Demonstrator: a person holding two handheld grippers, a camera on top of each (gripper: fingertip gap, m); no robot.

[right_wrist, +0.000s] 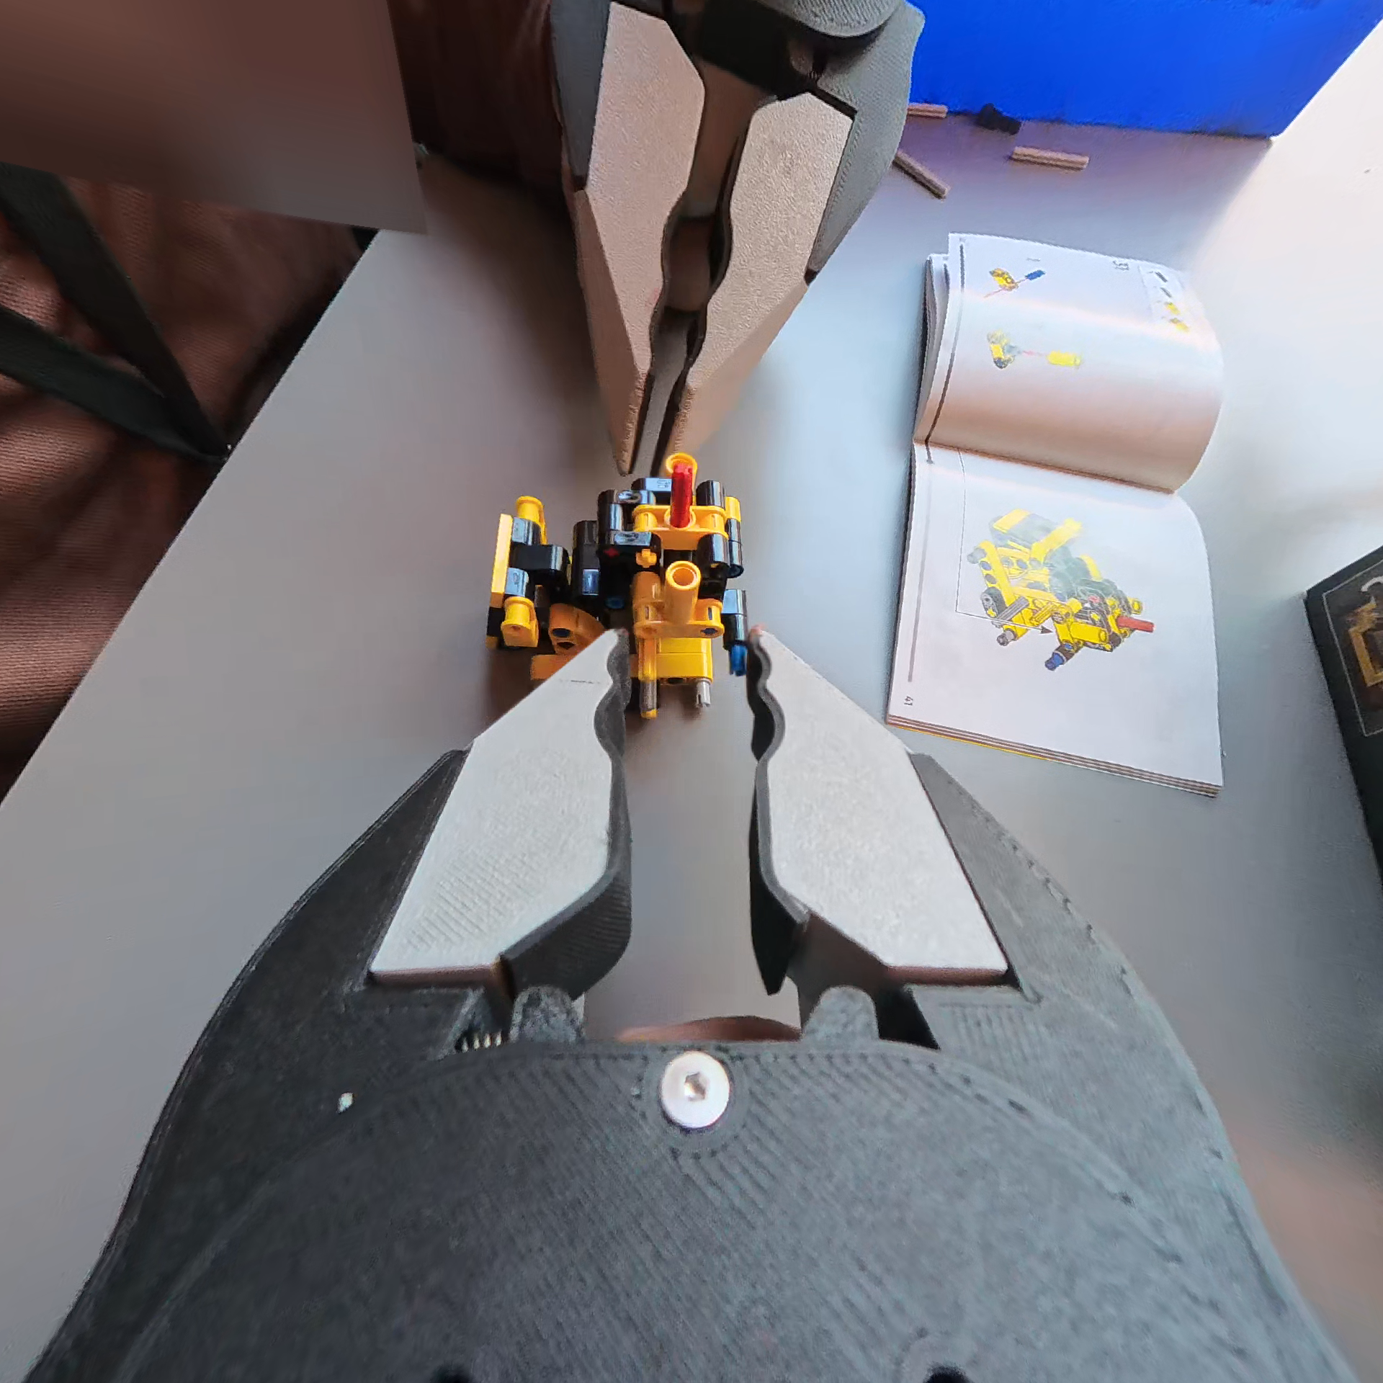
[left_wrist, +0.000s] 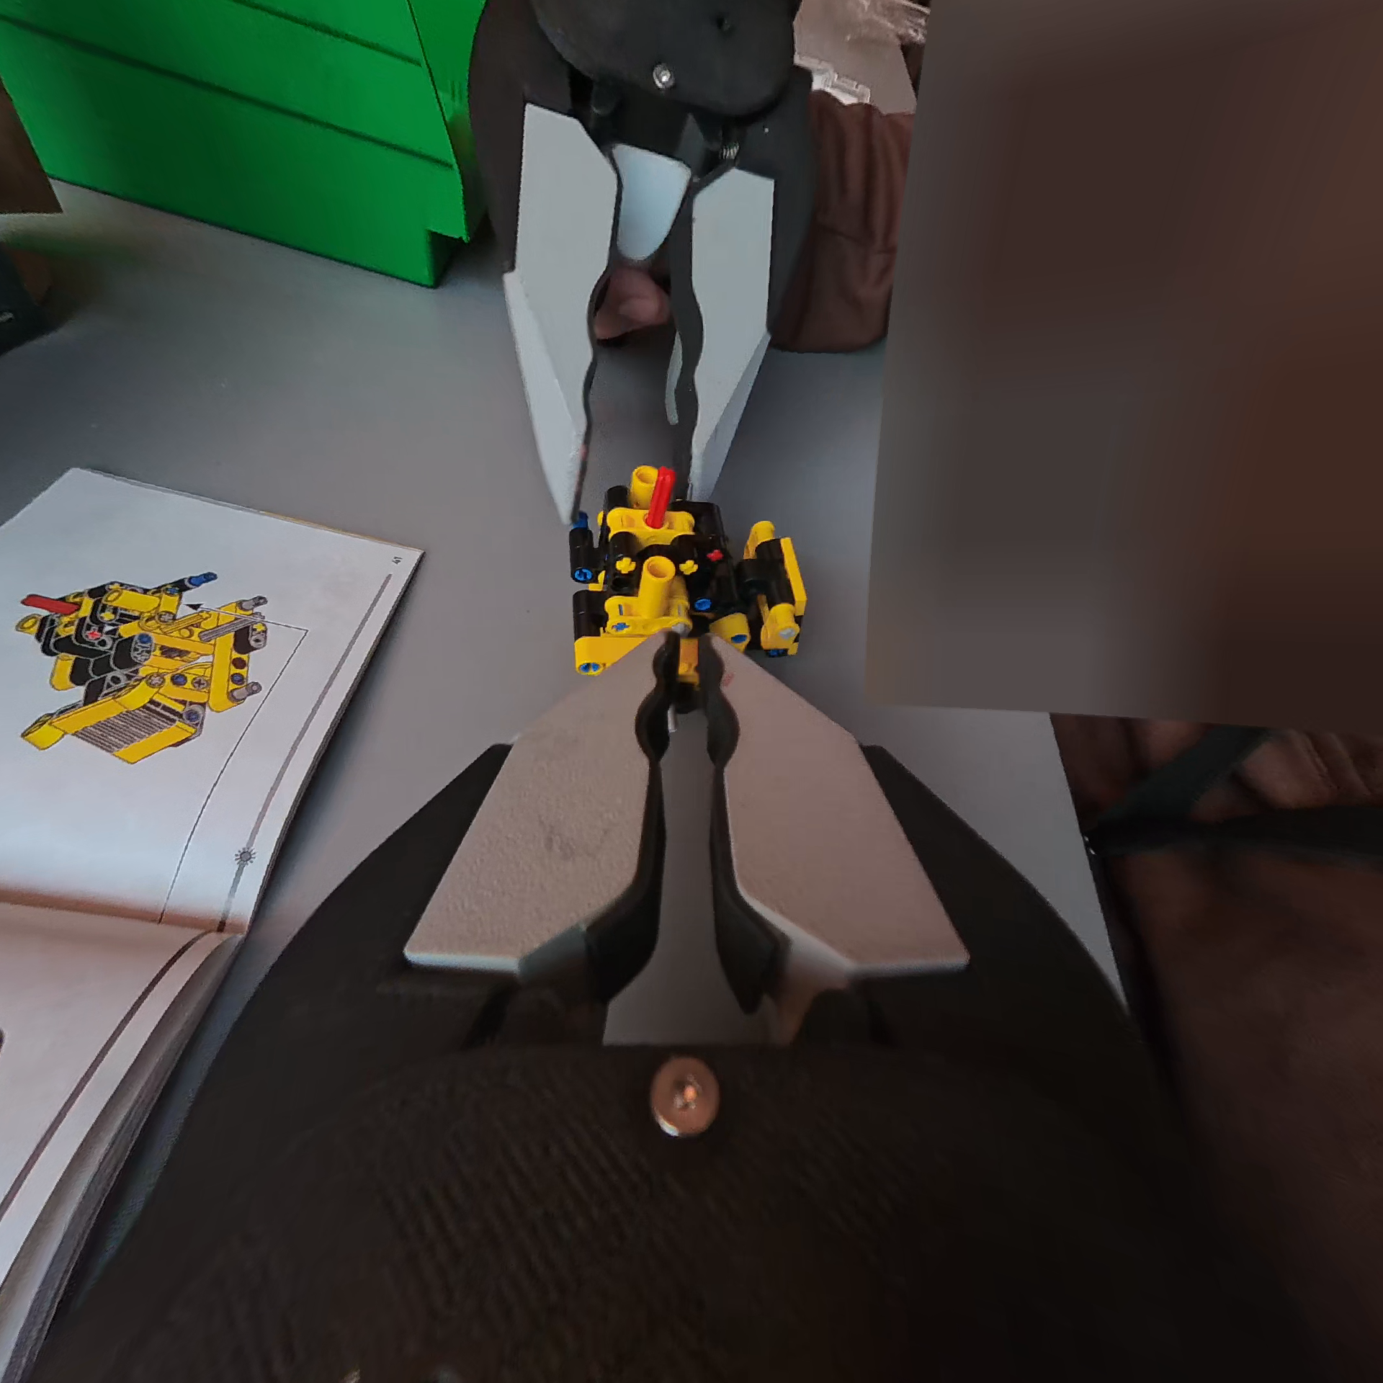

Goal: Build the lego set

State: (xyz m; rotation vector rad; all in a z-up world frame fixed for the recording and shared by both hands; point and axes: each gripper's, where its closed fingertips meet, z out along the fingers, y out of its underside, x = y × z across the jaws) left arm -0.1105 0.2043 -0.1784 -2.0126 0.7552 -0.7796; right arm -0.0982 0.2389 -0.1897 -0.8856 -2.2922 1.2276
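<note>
A small yellow and black lego model [left_wrist: 673, 576] with an upright red axle [left_wrist: 660, 498] sits on the grey table [left_wrist: 337, 411]. My left gripper [left_wrist: 687, 651] is closed down on a yellow part at the model's near end. My right gripper [left_wrist: 636, 501] is at the far end, its fingers apart on either side of the model. In the right wrist view the model [right_wrist: 658, 584] lies just past my open right gripper [right_wrist: 687, 636], with a yellow block and grey pins between the fingertips. The left gripper [right_wrist: 647, 460] points down at the model's far end.
An open instruction booklet [left_wrist: 187, 711] lies beside the model; it also shows in the right wrist view [right_wrist: 1048, 561]. A green box [left_wrist: 224, 112] stands at the back. A blue box [right_wrist: 1122, 60], wooden sticks [right_wrist: 1048, 157] and a dark box [right_wrist: 1347, 651] are also there. The table edge [right_wrist: 224, 479] is close. Spacing between my two grippers at the tips: around 5 cm.
</note>
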